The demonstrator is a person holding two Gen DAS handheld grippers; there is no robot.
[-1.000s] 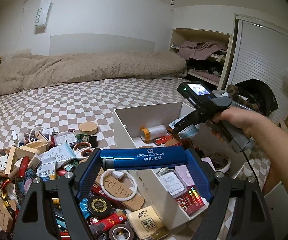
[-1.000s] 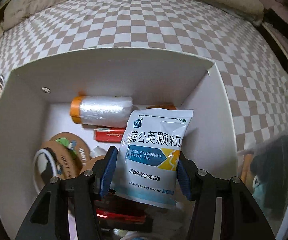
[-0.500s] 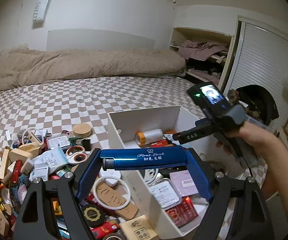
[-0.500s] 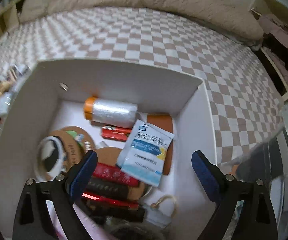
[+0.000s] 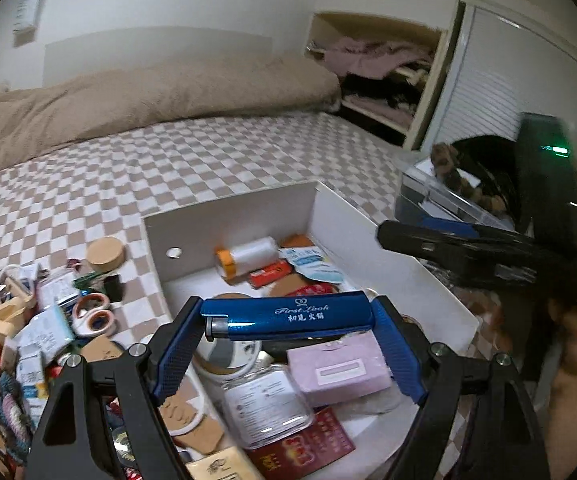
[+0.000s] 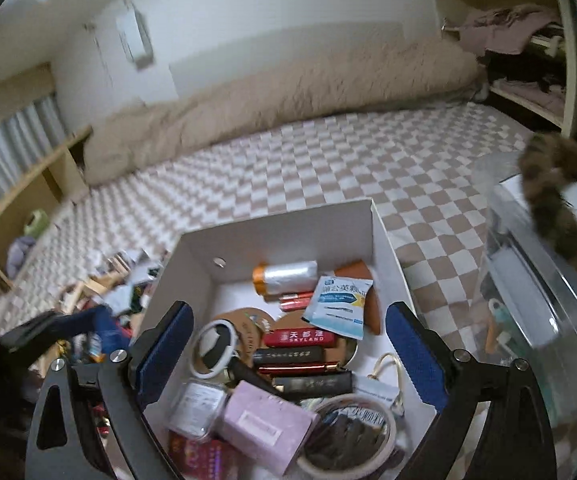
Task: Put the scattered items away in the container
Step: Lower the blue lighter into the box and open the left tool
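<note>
Now the left gripper [image 5: 288, 346] is carrying a blue lighter [image 5: 288, 316], pinched lengthwise, over the white box's [image 5: 408, 268] near left edge; next it needs releasing inside. The right gripper [image 6: 288, 354] is hanging spread, its jaws having just been opening, above the white sachet [image 6: 338, 306] lying in the box.

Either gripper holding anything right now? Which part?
Left gripper clamps the blue lighter lengthwise by its two ends. Right gripper holds nothing; its jaws have just opened.

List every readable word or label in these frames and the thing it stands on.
"First Look", Chinese characters beneath: blue metallic lighter clamped in the left tool.
"SKYLAND", with "天都酒": red flat box in the white box.
White-and-blue sachet: print too blurred.
Other labels: unreadable.
</note>
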